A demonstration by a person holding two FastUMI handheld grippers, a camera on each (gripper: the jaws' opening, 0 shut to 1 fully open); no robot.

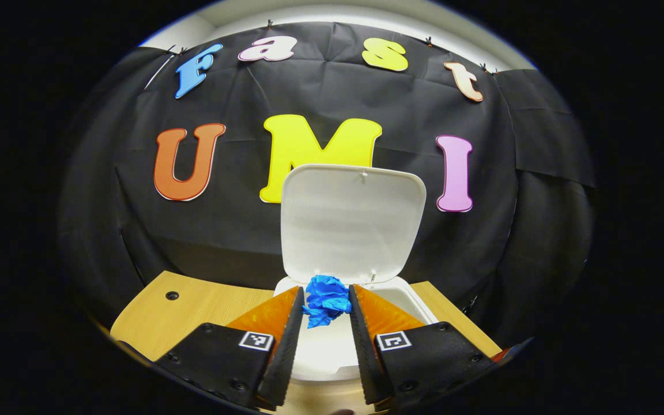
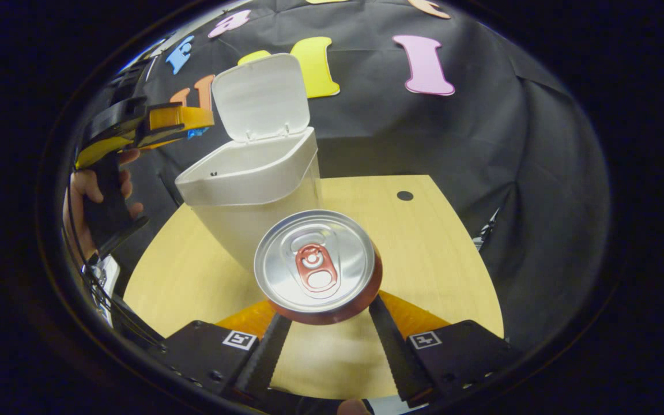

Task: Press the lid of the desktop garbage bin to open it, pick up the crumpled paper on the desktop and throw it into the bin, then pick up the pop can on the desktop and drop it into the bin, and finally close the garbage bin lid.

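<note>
The white desktop bin (image 1: 407,297) stands with its lid (image 1: 352,222) swung upright. My left gripper (image 1: 326,300) is shut on the blue crumpled paper (image 1: 326,302) and holds it just above the bin's mouth. In the right gripper view the bin (image 2: 251,178) and its raised lid (image 2: 260,95) are at upper left, with the left gripper (image 2: 176,124) beside the lid. The pop can (image 2: 316,265) faces the camera top first, silver with a red tab. My right gripper (image 2: 323,311) straddles it, both fingers against its sides, their tips hidden under its rim.
The bin stands near the back of the light wooden table (image 2: 424,242). The tabletop has a small round hole (image 2: 404,195) to the bin's right. A hand (image 2: 87,196) holds the left gripper at the far left. The black cloth wall hangs close behind the table.
</note>
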